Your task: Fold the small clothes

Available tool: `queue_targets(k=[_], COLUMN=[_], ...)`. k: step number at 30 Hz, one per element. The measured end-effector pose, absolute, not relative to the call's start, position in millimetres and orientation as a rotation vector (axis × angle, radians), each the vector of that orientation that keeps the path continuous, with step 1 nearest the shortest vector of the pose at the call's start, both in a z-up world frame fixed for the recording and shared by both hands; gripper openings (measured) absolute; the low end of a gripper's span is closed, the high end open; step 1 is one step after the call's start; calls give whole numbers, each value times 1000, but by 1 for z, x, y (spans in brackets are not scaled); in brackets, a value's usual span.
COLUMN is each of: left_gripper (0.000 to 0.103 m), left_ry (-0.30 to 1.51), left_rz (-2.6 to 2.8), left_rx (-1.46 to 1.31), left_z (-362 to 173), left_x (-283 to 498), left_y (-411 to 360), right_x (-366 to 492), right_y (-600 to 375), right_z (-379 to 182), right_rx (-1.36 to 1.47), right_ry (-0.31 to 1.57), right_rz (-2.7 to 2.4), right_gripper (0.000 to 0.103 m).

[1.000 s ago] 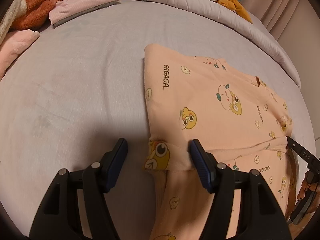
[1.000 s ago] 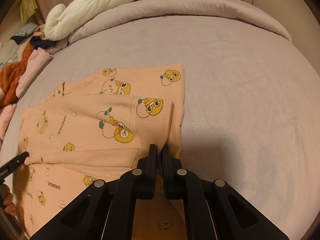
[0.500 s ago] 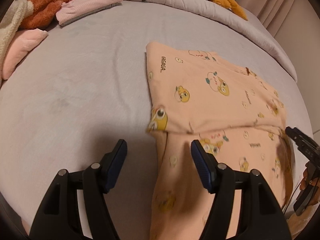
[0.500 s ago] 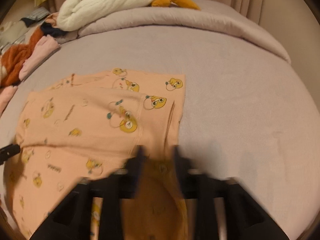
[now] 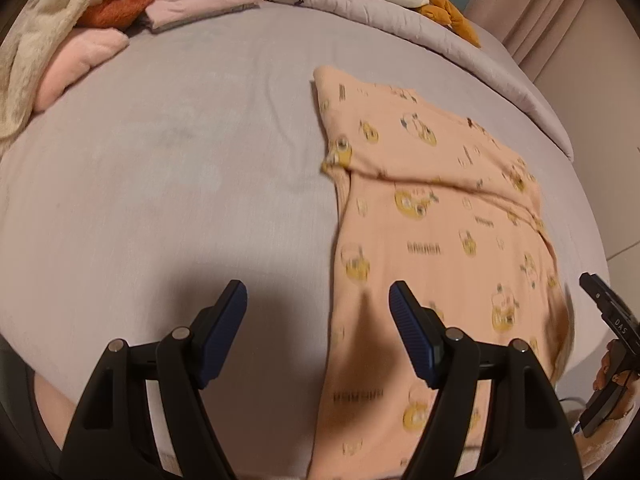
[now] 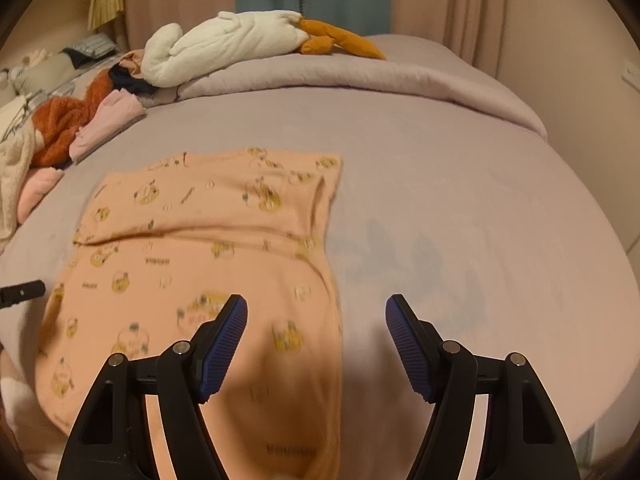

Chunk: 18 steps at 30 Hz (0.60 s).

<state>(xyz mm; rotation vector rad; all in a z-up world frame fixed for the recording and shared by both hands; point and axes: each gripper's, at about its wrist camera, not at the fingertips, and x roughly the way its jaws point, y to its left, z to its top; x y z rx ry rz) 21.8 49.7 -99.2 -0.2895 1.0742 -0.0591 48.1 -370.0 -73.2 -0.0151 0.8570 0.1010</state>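
At the far left of the bed [image 5: 168,184], a rust-coloured fleece [image 5: 120,4] and pink garments [image 5: 204,0] are heaped. The left gripper [image 5: 318,304] is seen with its jaws opening and nothing between them. The peach pyjama piece [image 5: 432,248], printed with yellow cartoon figures, is laid flat on the lilac sheet, its far part folded over; its printed words are too blurred to be read. The letters "DAS" are read on the right gripper [image 6: 316,316], whose jaws are likewise opening, empty, above the cloth's right edge.
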Motion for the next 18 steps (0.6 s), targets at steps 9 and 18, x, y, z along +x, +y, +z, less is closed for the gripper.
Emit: queue_targets(k=[9,18], left_gripper=[71,69], left_ry=[1104,1088], left_rz=[-93,-80], left_rx=[-304,-193], left_z=[-116,-123], left_x=[-24,-53], left_y=[38,17], right_x=[-2,-43], right_y=[-374,-371], right_z=[-99,-122], right_rx=[54,106], right_ry=[923,972], right_rz=[136,187], right_gripper=[71,71])
